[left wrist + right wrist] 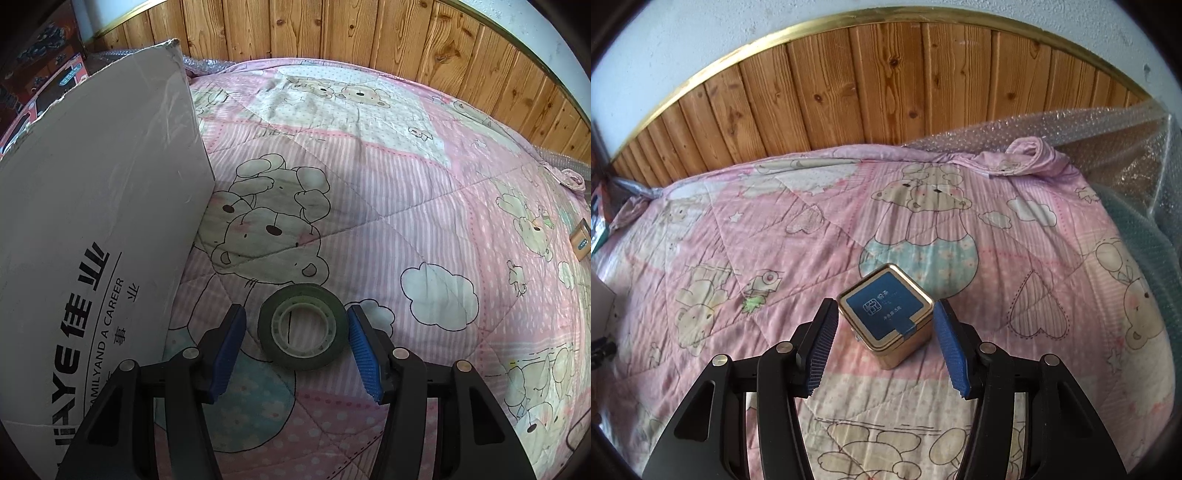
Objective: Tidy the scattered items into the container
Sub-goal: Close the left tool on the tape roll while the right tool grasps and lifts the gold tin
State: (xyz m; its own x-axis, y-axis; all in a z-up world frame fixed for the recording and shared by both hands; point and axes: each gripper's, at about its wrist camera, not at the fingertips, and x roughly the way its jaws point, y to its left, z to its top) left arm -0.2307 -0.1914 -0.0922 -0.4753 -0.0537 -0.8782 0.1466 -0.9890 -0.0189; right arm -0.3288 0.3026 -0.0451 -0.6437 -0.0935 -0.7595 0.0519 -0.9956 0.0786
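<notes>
A pink bear-print quilt (388, 206) covers the bed, backed by wood panelling. The left gripper (295, 343) is spread wide around a tape roll (303, 326) lying flat between its blue pads, gripping nothing; a cardboard box (92, 221) stands to its left. The right gripper (884, 341) gapes likewise around a gold tin (886, 319), neither pad visibly touching.

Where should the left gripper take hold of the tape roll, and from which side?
Across its outer rim, coming from above: the tape roll lies flat on the quilt, and the open left gripper already straddles it, one finger each side.
</notes>
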